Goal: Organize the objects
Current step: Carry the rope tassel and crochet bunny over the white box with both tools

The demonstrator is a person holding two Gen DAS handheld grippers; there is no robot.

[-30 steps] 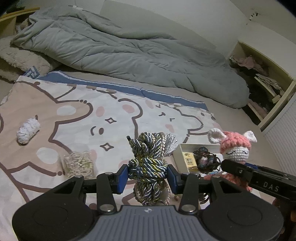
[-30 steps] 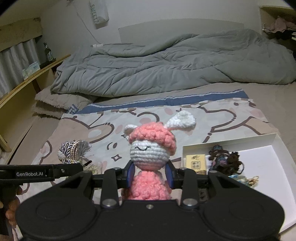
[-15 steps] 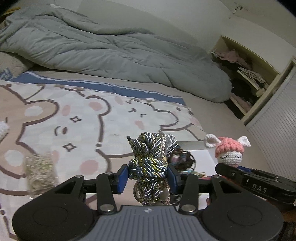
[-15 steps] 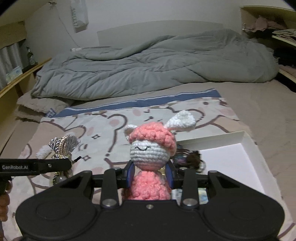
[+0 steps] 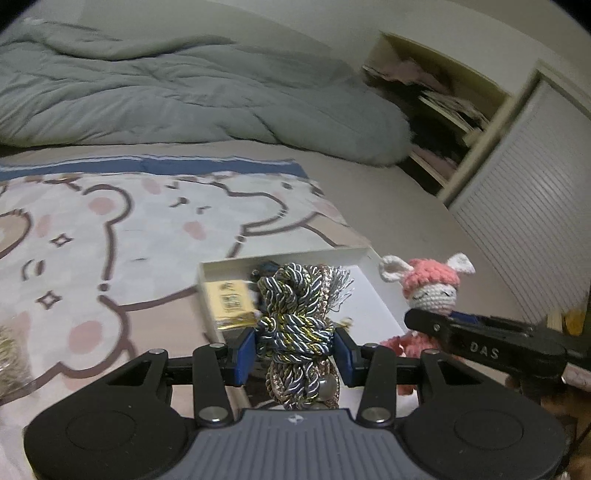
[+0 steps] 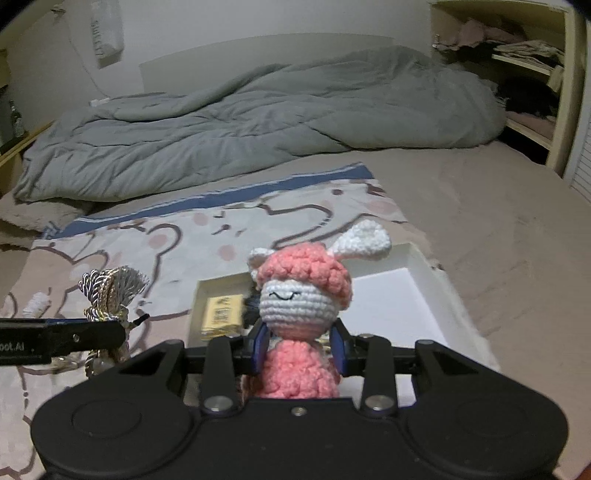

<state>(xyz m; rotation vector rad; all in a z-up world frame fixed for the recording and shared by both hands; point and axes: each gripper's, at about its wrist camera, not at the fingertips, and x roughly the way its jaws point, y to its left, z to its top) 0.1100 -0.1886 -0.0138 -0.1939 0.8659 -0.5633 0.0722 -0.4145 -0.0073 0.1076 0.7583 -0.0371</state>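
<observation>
A bedroom in a home. Beyond the jaws lies a bed with a rumpled grey duvet against the wall and a cartoon-bear blanket nearer. To the right of them, open shelves hold folded clothes beside a slatted door.

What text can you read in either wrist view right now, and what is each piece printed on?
"DAS": on the side of the right gripper, seen from the left wrist.
"oot.AI": on the side of the left gripper, seen from the right wrist; its start is cut off by the picture edge.
Print on the yellow packet in the white box: too blurred to read.
Lettering on the bag hanging on the wall: too blurred to read.
</observation>
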